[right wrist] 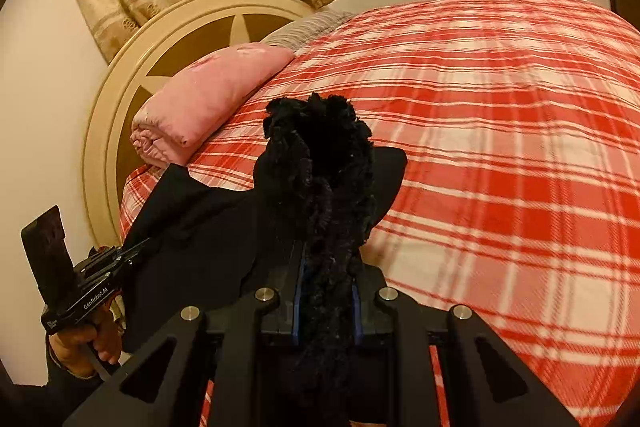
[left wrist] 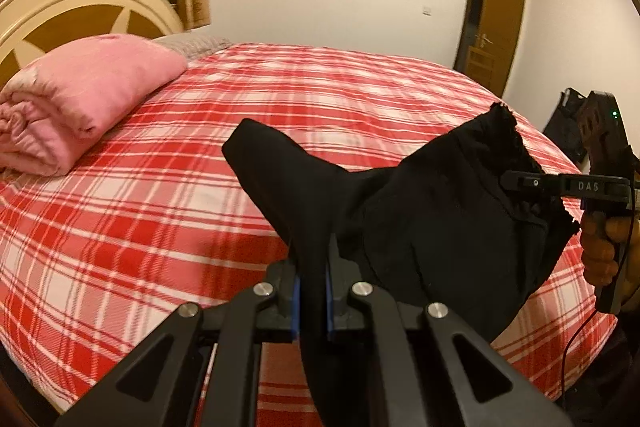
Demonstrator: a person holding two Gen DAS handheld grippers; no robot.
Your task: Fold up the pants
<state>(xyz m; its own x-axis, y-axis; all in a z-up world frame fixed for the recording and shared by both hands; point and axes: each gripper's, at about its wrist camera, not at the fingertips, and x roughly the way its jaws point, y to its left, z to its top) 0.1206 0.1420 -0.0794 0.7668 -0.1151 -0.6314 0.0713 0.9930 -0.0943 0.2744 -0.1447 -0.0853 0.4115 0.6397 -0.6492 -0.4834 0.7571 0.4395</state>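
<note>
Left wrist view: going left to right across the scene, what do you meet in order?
Folded pink blanket → black pants clamped in the left gripper → right gripper pinching the ruffled end → hand on its handle. All above the red plaid bed.

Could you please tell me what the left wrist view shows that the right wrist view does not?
Only the left wrist view shows the brown door and the right tool gripping the pants' frilly edge. Only the right wrist view shows the left tool from outside, with the hand holding it. Both show the black pants, the plaid bed, the pink blanket and the headboard.
</note>
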